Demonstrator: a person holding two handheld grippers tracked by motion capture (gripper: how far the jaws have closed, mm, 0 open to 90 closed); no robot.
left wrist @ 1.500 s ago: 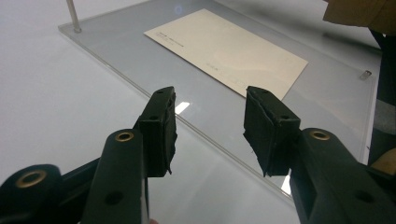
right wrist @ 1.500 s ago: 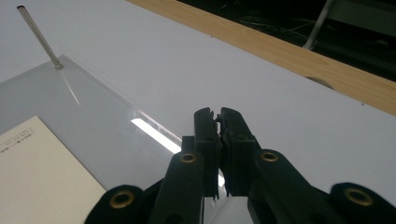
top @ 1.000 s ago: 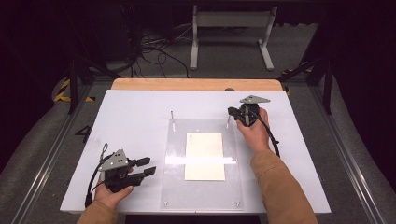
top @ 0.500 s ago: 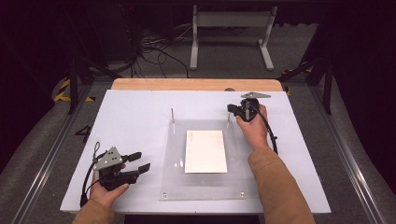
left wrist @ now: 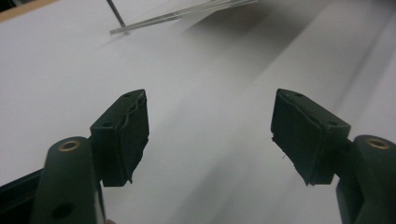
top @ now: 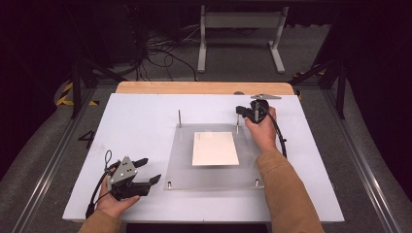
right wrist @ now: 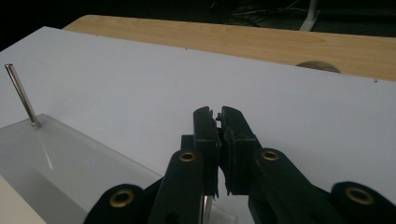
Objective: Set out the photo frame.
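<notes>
Right gripper (top: 239,112) sits at the far right corner of a clear acrylic plate (top: 214,177), its jaws clamped together on the top of an upright metal pin (top: 237,127) standing in that corner. Left gripper (top: 151,171) rests on the white board (top: 136,121) near the plate's near left corner, its jaws having just been opening, wide apart with nothing between them. A white card (top: 214,148) lies flat on the plate, and a second pin (top: 180,118) stands at the far left corner.

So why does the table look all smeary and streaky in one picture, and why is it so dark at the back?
In the left gripper view the white board is smeared into streaks, likely motion blur, while the left gripper looks sharp. In the right gripper view the close right gripper is soft. In the high view light falls on the board, and the floor behind is dim.
</notes>
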